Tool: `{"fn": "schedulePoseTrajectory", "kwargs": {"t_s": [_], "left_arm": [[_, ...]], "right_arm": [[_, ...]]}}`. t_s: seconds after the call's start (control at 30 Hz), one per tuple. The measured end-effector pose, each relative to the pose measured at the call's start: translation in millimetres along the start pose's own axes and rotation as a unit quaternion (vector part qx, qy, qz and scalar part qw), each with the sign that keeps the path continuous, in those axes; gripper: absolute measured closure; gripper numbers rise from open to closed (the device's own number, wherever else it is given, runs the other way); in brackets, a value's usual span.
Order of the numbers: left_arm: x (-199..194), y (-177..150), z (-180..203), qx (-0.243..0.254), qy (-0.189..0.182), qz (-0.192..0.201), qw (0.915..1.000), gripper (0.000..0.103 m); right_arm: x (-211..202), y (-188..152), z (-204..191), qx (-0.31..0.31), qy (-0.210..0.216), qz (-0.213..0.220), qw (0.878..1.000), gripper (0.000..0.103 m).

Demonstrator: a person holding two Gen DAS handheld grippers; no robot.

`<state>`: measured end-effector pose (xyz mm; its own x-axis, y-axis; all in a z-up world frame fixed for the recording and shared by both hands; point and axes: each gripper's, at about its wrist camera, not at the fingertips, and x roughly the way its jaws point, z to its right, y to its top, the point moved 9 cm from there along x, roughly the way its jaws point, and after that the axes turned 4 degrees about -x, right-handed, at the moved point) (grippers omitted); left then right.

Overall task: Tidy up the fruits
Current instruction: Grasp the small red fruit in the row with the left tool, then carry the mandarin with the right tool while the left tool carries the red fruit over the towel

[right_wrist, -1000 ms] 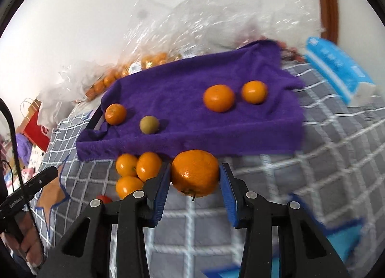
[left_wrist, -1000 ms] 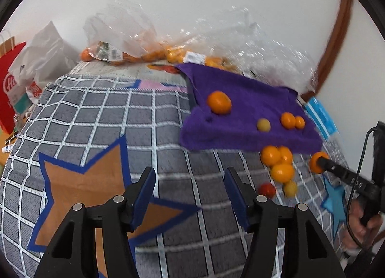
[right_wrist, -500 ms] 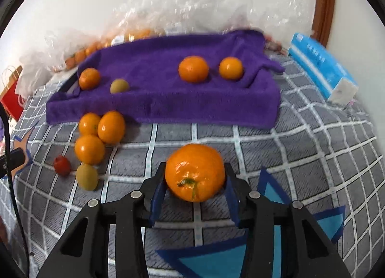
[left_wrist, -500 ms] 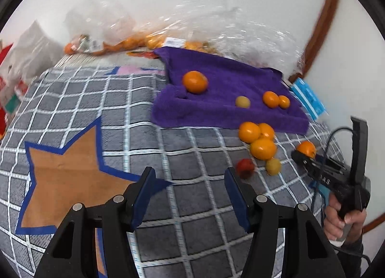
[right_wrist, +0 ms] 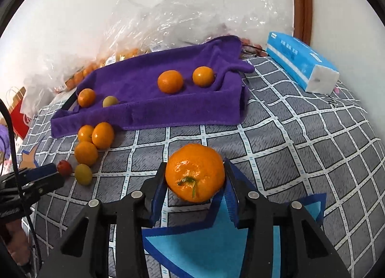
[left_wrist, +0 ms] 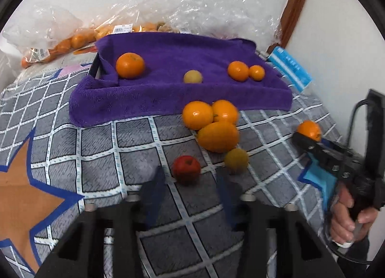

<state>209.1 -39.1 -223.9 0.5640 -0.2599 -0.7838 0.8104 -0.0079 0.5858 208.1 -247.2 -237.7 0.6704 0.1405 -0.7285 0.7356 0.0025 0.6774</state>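
My right gripper (right_wrist: 195,181) is shut on an orange mandarin (right_wrist: 195,172), held above the checked mat; it also shows in the left wrist view (left_wrist: 309,129). My left gripper (left_wrist: 190,179) is open and empty, right in front of a small red fruit (left_wrist: 186,166). Beside it lie a yellow-green fruit (left_wrist: 236,159) and three oranges (left_wrist: 217,136). A tray under a purple towel (left_wrist: 168,95) holds three oranges (left_wrist: 130,64) and one yellowish fruit (left_wrist: 192,76). The left gripper also appears in the right wrist view (right_wrist: 45,173).
Clear plastic bags with more oranges (left_wrist: 79,39) lie behind the tray against the wall. A blue tissue pack (right_wrist: 302,64) lies at the right of the tray. A red paper bag (right_wrist: 19,119) stands far left. The mat has star patches (left_wrist: 21,181).
My left gripper has moved forward and right, up to the red fruit and the loose pile. My right gripper has drawn back from the tray with the mandarin still held.
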Motion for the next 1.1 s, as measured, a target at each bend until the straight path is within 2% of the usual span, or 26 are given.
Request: {"fn": "schedulePoseTrajectory", "kwargs": {"t_s": [0.27,0.47,0.87,0.93,1.03,1.1], "left_arm": [[2,3,1,0.027,0.016,0.019,0.9993,0.079],[3,4,-1,0.01,-0.002,0.02,0.9998,0.079],[4,3,-1,0.004,-0.003,0.02,0.9998,0.079],[1,4,-3,-0.006,-0.017,0.025,0.9995,0.079],[-7,7,-8,-0.039,-0.068,0.046,0.9959,0.079],[-12,9,-14,-0.062,-0.082,0.061,0.9928,0.079]], "right_arm": [[1,-1,6,0.019,-0.002,-0.004,1.0,0.059],[6,-3,5,0.012,-0.011,-0.016,1.0,0.059],[9,-4,1,-0.007,-0.027,-0.022,0.999,0.059],[9,-4,1,-0.01,-0.026,-0.021,0.999,0.059],[7,-4,0,-0.011,-0.025,-0.015,1.0,0.059],[4,-3,-1,-0.012,-0.019,-0.008,1.0,0.059]]}}
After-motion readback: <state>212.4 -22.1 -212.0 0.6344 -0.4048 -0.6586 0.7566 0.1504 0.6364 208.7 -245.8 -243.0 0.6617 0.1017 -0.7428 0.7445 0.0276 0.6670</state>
